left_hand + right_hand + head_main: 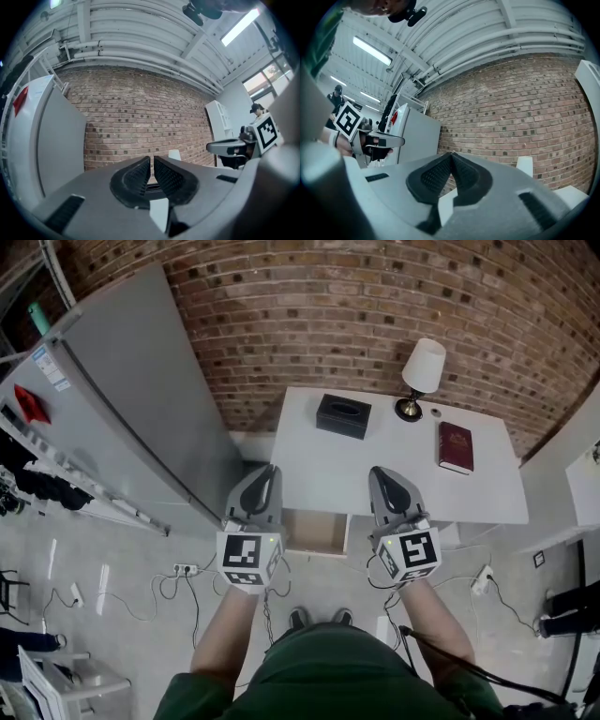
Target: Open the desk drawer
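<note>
Left gripper point(269, 471) and right gripper point(379, 472) are held closed and empty, side by side, while the desk drawer point(316, 532) is seen open between them at the white desk's point(394, 486) near edge.

drawer point(317, 532) juts out from desk point(328, 474), fridge point(122, 399) crowds its left.

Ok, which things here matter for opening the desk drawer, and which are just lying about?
For the job: desk, drawer, left gripper, right gripper, both shut and empty.
Lying about: black tissue box, lamp, red book.
</note>
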`<state>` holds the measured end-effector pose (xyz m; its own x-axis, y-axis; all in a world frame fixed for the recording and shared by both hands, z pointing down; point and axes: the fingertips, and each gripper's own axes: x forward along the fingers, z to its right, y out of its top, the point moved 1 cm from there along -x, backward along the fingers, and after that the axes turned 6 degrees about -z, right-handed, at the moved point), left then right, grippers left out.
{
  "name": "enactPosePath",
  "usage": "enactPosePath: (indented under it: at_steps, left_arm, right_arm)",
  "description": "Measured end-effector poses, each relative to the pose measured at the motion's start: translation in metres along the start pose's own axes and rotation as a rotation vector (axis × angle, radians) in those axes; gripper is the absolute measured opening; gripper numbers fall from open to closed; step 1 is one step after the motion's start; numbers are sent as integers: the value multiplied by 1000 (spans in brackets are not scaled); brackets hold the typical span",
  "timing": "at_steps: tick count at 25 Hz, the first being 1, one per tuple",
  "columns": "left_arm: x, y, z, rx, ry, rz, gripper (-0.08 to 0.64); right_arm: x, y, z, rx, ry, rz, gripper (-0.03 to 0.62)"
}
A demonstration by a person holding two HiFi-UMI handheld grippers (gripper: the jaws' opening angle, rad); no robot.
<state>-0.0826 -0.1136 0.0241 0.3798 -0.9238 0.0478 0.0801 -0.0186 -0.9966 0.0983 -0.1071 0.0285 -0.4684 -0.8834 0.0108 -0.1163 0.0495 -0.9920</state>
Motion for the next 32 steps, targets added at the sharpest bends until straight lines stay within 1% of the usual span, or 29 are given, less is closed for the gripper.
enactPosePath:
  at_steps: [32]
  left_arm:
    - [1, -3, -2, -5, 11, -2, 25]
  right_arm:
    - [2, 0, -4, -8, 25, -5, 0]
